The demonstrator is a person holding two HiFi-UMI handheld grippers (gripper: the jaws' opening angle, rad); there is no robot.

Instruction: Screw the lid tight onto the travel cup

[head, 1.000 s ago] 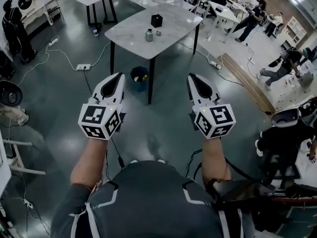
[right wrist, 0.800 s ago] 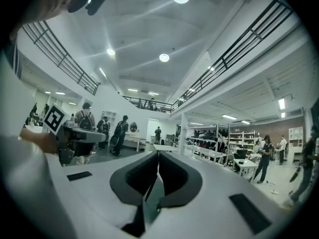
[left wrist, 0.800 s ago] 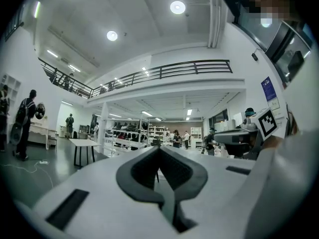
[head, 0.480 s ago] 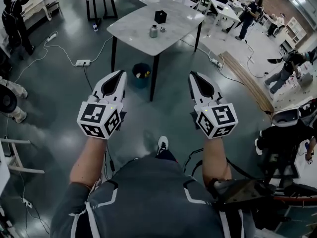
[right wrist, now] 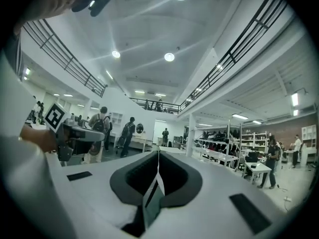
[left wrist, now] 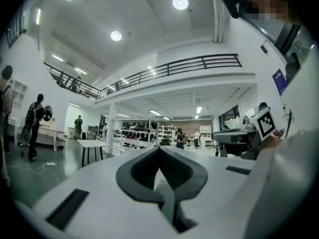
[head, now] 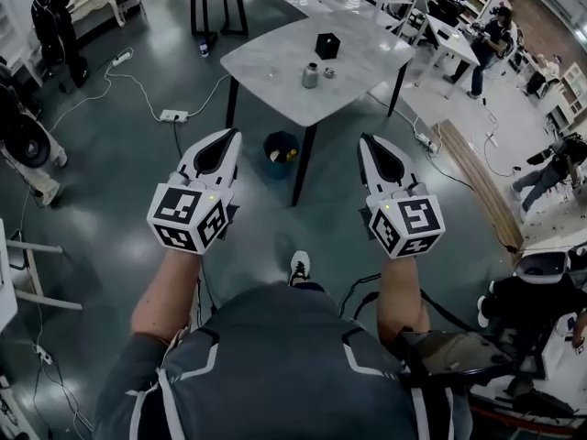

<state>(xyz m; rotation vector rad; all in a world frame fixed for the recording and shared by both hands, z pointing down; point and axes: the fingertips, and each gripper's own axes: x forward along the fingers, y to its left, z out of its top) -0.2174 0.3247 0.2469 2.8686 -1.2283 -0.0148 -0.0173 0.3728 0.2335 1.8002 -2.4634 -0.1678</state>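
In the head view a silver travel cup (head: 310,75) stands on a grey marble-top table (head: 275,62) far ahead of me, with a small round lid (head: 329,72) beside it on the right. My left gripper (head: 231,134) and right gripper (head: 367,138) are held level over the floor, well short of the table. Both are shut with nothing between the jaws. The left gripper view shows its closed tips (left wrist: 158,147) against the hall, and the right gripper view shows its closed tips (right wrist: 158,151) likewise. Cup and lid do not appear in either gripper view.
A black box (head: 327,45) sits further back on the table. A blue bin (head: 281,148) stands under its front edge. A power strip (head: 171,115) and cables lie on the floor to the left. Other tables and several people stand around the hall.
The person has stepped forward and both grippers have travelled with them toward the table. The table, cup and lid now sit lower and larger in the head view. Both jaws stay shut.
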